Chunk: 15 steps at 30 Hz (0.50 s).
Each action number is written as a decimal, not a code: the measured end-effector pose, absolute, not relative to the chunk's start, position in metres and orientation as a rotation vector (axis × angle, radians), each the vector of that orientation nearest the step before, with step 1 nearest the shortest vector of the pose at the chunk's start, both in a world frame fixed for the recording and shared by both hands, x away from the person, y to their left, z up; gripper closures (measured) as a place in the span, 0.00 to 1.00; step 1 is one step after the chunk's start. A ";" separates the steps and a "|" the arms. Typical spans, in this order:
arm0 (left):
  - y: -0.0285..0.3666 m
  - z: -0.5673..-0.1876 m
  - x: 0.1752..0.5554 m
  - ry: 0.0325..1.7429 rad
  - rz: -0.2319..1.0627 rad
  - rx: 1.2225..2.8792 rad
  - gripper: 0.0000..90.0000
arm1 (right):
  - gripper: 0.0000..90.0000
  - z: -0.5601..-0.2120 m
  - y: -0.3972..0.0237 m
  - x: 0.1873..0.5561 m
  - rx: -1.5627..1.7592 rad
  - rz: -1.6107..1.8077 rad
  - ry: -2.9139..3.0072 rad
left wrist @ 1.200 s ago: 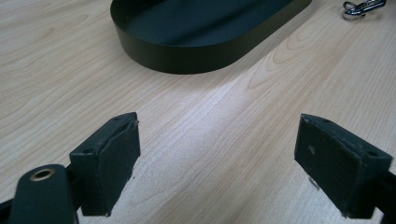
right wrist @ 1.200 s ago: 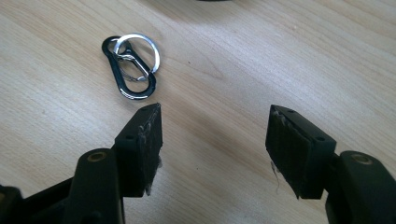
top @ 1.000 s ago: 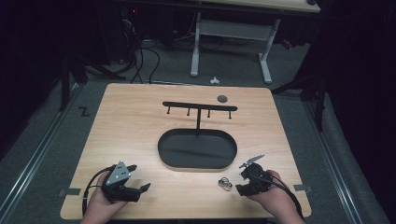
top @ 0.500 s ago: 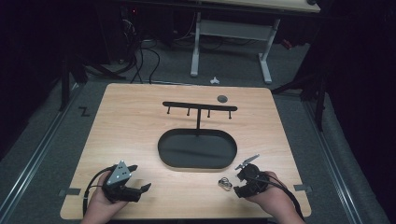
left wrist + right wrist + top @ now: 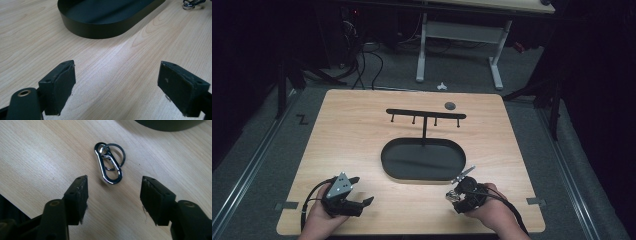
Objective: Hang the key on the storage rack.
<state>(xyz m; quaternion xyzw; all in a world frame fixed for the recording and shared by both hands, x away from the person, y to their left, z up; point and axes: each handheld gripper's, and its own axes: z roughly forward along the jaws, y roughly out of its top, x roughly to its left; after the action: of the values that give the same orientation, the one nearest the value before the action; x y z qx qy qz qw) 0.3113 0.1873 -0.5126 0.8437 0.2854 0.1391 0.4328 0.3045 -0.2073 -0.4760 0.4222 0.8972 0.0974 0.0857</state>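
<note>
Chrome carabiner (image 5: 109,165) lies on the counter (image 5: 362,140) just ahead of the right gripper (image 5: 113,195) — its wide, empty fingers straddling its long axis — left gripper (image 5: 117,82) wide too.

High view overhead, gripper views near tabletop (image 5: 362,130)

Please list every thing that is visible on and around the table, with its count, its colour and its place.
table: one, light wood, centre.
tray: one, black, oval, mid-table.
hook stand: one, black, rising behind the tray.
disc: one, grey, far right part of table.
carabiner with ring: one, silver, on table ahead of right gripper.
desk frame: one, white, beyond table.
left gripper: one, black, near left, open.
right gripper: one, black, near right, open.
</note>
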 end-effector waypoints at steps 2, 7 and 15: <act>0.187 -0.513 0.311 0.710 0.346 2.102 0.17 | 0.55 -0.477 -0.200 0.305 1.186 0.266 2.684; 0.187 -0.513 0.311 0.706 0.346 2.099 0.17 | 0.62 -0.479 -0.193 0.308 1.169 0.273 2.698; 0.187 -0.513 0.311 0.705 0.341 2.101 0.17 | 0.67 -0.483 -0.189 0.312 1.164 0.249 2.703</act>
<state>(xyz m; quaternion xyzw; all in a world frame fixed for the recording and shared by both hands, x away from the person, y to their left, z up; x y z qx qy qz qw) 0.3108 0.1870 -0.5126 0.8439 0.2831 0.1369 0.4348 0.3118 -0.1891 -0.4831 0.3925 0.9111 0.0838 0.0939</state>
